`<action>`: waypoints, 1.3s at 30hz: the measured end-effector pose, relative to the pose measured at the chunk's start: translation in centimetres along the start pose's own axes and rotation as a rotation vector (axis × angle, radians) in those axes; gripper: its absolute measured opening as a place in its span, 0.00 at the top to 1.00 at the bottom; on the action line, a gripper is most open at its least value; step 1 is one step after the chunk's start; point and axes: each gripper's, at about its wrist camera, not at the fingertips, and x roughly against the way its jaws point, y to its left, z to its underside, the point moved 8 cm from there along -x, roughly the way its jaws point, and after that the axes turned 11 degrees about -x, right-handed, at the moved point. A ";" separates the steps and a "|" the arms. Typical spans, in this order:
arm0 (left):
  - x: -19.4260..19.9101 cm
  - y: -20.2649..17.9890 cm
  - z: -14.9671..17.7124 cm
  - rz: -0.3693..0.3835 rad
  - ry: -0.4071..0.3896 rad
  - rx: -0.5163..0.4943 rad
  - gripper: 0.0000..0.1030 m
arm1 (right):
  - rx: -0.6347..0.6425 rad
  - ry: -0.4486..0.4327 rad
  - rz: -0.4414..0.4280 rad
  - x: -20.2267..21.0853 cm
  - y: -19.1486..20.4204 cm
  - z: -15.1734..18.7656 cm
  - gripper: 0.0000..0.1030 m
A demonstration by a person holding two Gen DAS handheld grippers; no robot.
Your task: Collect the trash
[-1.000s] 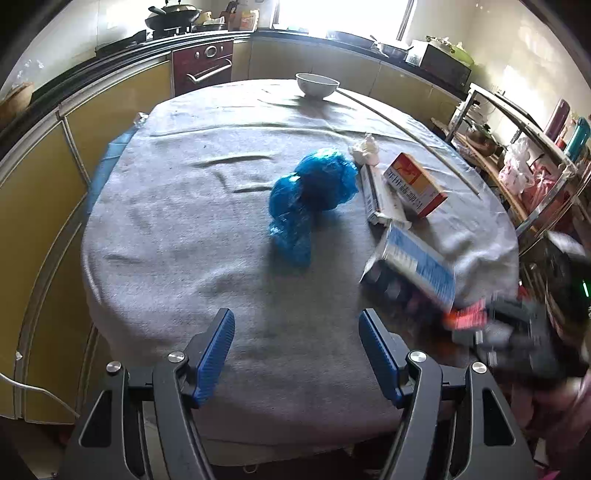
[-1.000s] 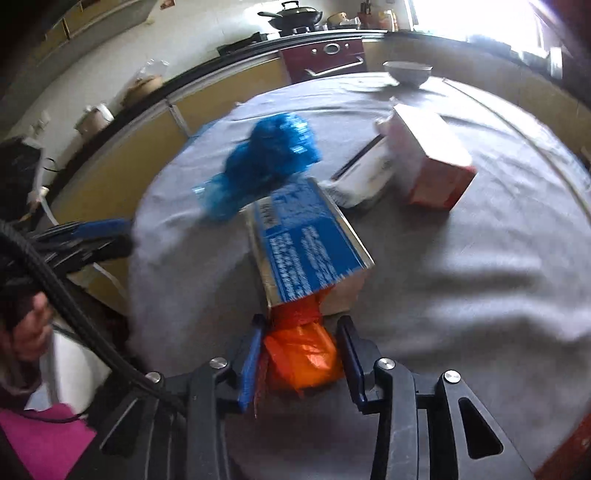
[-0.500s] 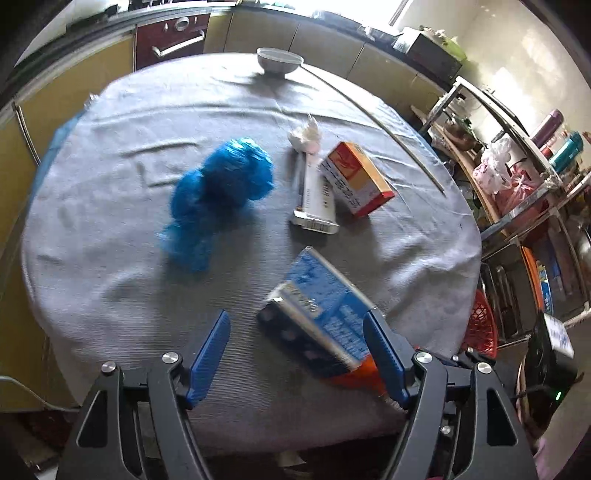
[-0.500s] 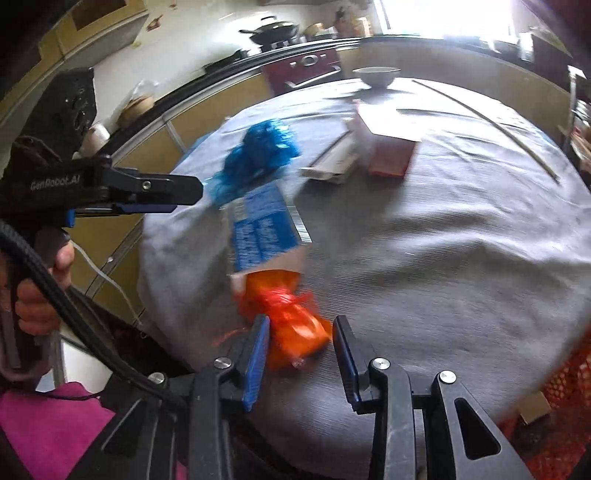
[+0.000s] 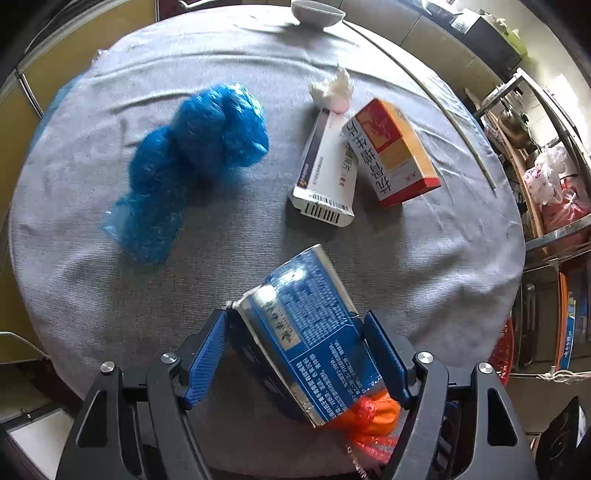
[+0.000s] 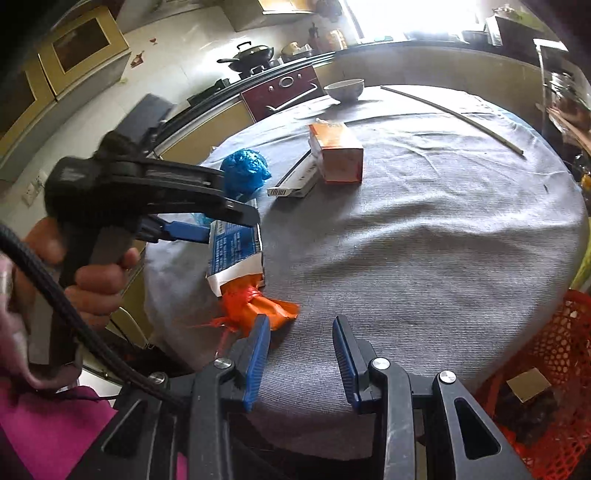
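Left gripper (image 5: 295,354) now straddling blue box (image 5: 306,332), fingers open, right gripper (image 6: 301,354) empty, grey-clothed table (image 6: 424,240).

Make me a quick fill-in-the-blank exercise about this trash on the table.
An ___ bag sticks out of the box between the left gripper's fingers.
That box is mainly ___.
Between the right gripper's fingers there is ___.
The bowl at the table's far edge is ___.
Missing: orange; blue; nothing; white.

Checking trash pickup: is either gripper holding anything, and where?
Right gripper: nothing. Left gripper straddles the blue cardboard box across its long sides, near the orange plastic bag; grip cannot be told.
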 end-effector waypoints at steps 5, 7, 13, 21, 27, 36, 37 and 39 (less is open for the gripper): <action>-0.2 0.3 -0.6 -0.008 -0.025 -0.047 0.26 | -0.004 0.031 0.000 -0.4 0.2 0.7 0.62; -0.2 0.7 -1.0 -0.011 -0.033 -0.088 0.30 | 0.010 0.040 -0.003 -0.4 0.7 0.7 0.62; -1.0 1.8 -2.0 0.047 0.015 -0.172 0.43 | 0.109 0.093 -0.019 -2.0 2.9 0.5 0.46; -0.2 3.4 -3.3 0.096 0.027 -0.152 0.43 | 0.247 0.135 -0.020 -5.5 5.2 0.2 0.37; 1.8 4.8 -1.8 0.108 0.029 -0.064 0.33 | 0.245 0.131 -0.015 -6.4 5.5 1.0 0.60; 0.4 2.1 -0.1 0.109 0.082 0.092 0.23 | 0.187 0.089 0.046 -3.5 3.8 2.4 0.62; 0.2 1.9 0.2 0.100 0.094 0.107 0.23 | 0.187 0.082 0.060 -3.1 3.5 2.5 0.62; -0.3 1.6 0.8 0.075 0.124 0.135 0.23 | 0.181 0.067 0.088 -2.5 2.7 2.4 0.62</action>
